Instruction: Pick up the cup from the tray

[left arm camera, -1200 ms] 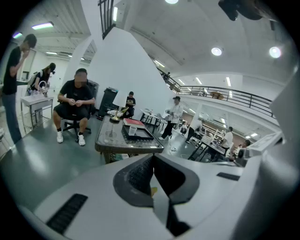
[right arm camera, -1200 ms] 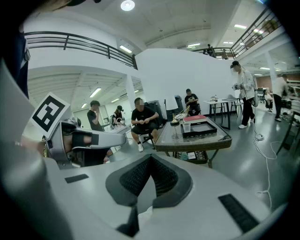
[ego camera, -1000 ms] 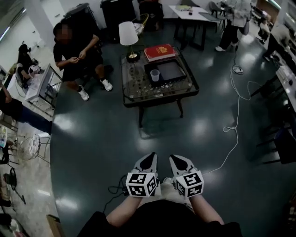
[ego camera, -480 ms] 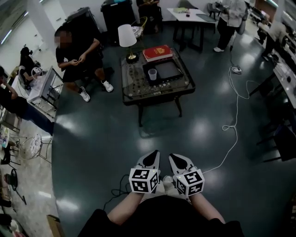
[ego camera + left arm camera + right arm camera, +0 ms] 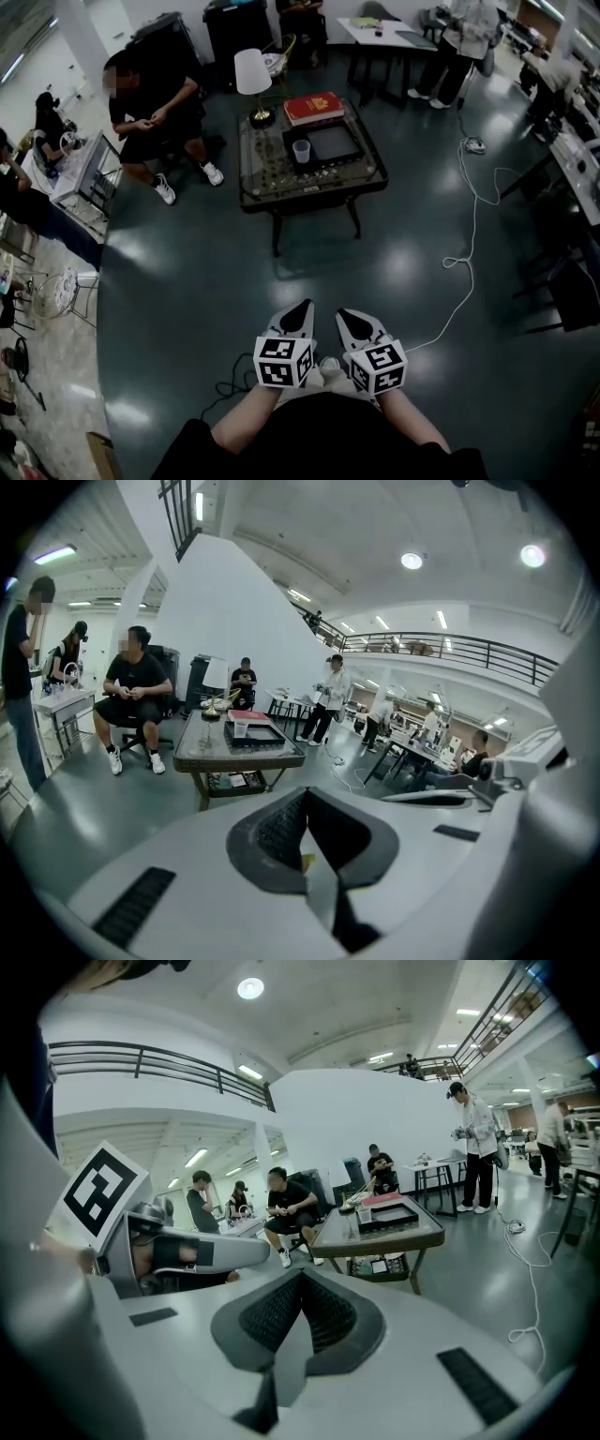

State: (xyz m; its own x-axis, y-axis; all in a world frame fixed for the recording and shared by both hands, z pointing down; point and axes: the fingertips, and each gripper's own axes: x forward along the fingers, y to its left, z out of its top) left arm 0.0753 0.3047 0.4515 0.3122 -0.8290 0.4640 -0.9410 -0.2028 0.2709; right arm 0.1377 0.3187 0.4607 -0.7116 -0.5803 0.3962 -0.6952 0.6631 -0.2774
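Well short of target: cup (image 5: pixel 301 151) stood upright at left side of dark tray (image 5: pixel 339 142) on bench (image 5: pixel 281 184), far across floor. Left gripper (image 5: pixel 302 311), right gripper (image 5: pixel 343 317): jaws closed, empty. Cup looked light, thin-walled, probably crushable; gentle pinch across mid-wall advised.

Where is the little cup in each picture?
Head view: the cup is near the top middle, in the dark tray.
Left gripper view: the cup is left of middle, on the far table.
Right gripper view: the cup is right of middle, on that table.
Shared landmark: the red book beside the tray.
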